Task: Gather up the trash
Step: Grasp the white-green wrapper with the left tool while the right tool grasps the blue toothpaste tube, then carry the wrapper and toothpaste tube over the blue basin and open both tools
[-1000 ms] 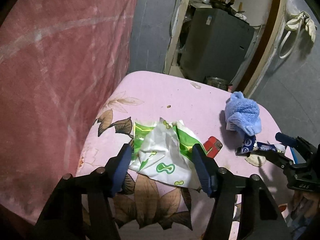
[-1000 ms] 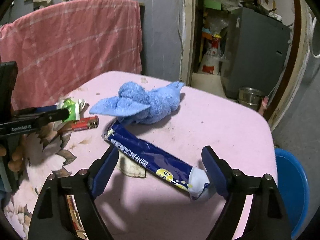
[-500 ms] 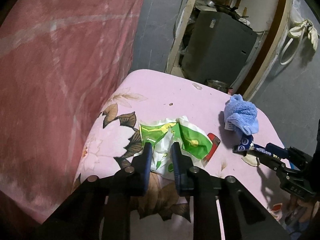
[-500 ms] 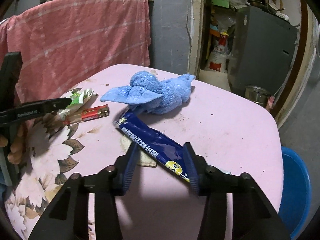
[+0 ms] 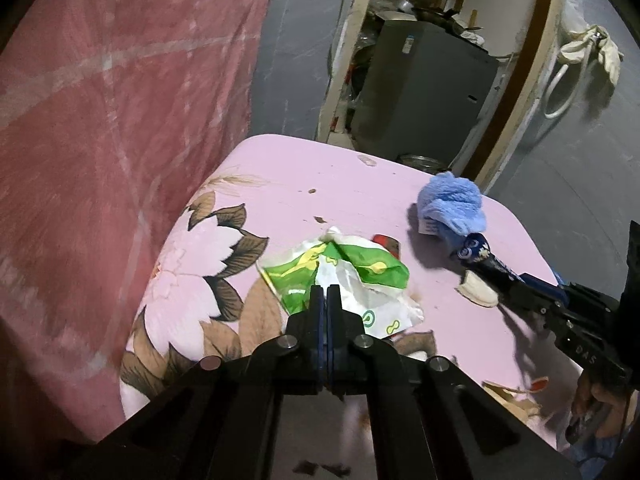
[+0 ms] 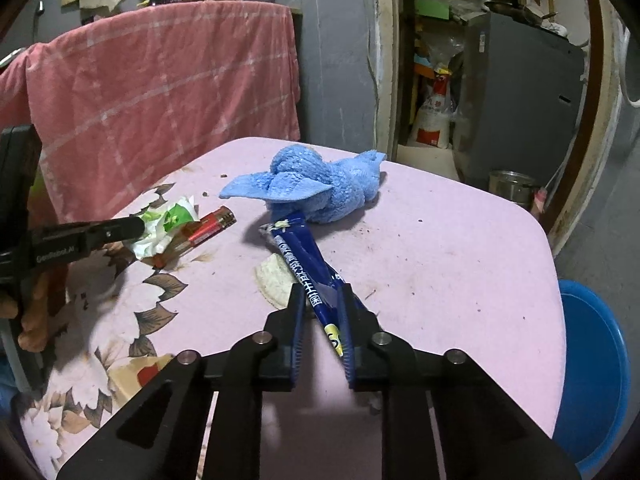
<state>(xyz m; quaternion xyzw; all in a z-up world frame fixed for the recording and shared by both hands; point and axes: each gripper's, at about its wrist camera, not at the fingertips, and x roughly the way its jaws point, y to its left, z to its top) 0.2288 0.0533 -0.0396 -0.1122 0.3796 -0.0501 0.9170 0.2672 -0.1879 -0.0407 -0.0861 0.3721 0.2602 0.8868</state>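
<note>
A pink floral tablecloth (image 5: 320,176) covers a small table in a cluttered room. In the left wrist view, the left gripper (image 5: 323,295) sits at 6 o'clock with its two blue-padded jaws pressed together, pinching the near edge of a crumpled green-and-white wrapper (image 5: 344,276) that lies at the centre of the cloth. A red lighter (image 5: 387,242) peeks out just behind the wrapper, toward 1 o'clock. In the right wrist view, the right gripper (image 6: 321,304) has its jaws narrowed around the near end of a long dark blue snack wrapper (image 6: 301,252) — both pads touch its sides. That wrapper stretches away toward 12 o'clock, its far end touching a bundled light blue towel (image 6: 320,188). A pale flat scrap (image 6: 272,280) lies on the cloth just beside the blue wrapper, at its 9 o'clock side. A blue plastic bin (image 6: 592,372) stands on the floor at 3 o'clock, beyond the table edge. A pink checked cloth (image 6: 160,92) hangs behind the table at 10 o'clock.
</note>
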